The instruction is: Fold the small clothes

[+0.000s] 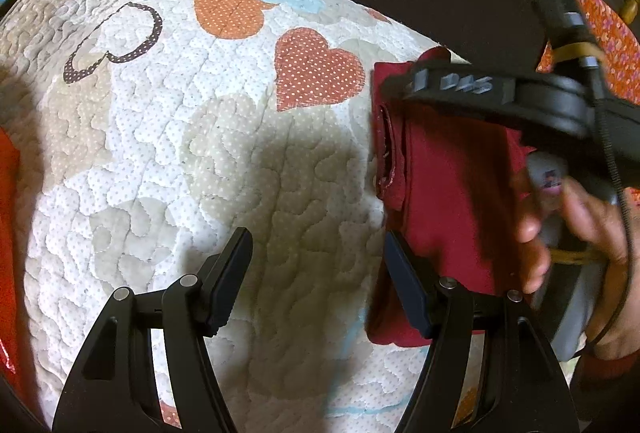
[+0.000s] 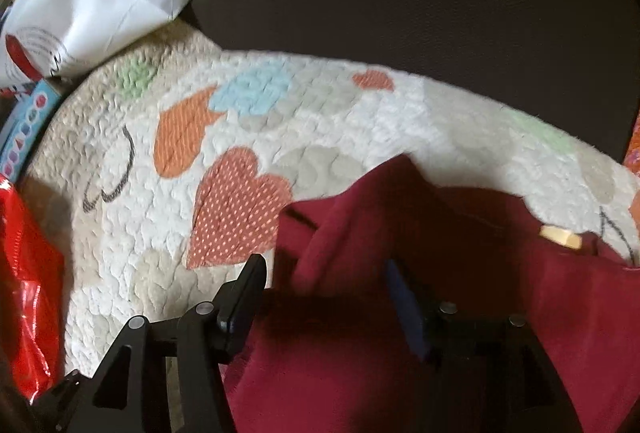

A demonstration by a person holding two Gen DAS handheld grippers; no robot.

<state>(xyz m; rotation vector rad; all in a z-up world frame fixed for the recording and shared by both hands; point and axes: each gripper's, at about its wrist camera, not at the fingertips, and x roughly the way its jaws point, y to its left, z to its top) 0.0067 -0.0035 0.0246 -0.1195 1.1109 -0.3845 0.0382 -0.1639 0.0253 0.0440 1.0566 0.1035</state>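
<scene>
The dark red garment [image 1: 452,185] lay partly folded on the heart-patterned quilt [image 1: 224,169], toward the quilt's right side and a little short of its far edge, where a dark cushion [image 2: 420,1] bordered it. From there the likeliest trouble was a fold coming undone. A raised flap of the garment stood up between the fingers of the right hand-held gripper [image 2: 324,281], and that view was blurred, so the cloth may have been loose, not pinned. If those fingers closed on only the top layer, lifting would probably peel it off and leave a crooked crease. The garment's ragged left hem also looked bunched and could roll under on the next pass. A pale tag or label [image 2: 560,237] near the far right of the cloth might catch a pad.

The right hand-held gripper's fingers stood apart, pitched steeply down over the garment, with no pad clearly pressing on the cloth. In the left wrist view a person's hand [image 1: 576,233] wrapped its grey handle above the garment. The left hand-held gripper [image 1: 316,269] also stood apart and empty, tilted steeply down over bare quilt, its right finger [image 1: 404,281] just over the garment's near left edge. Whether it touched could not be told.
</scene>
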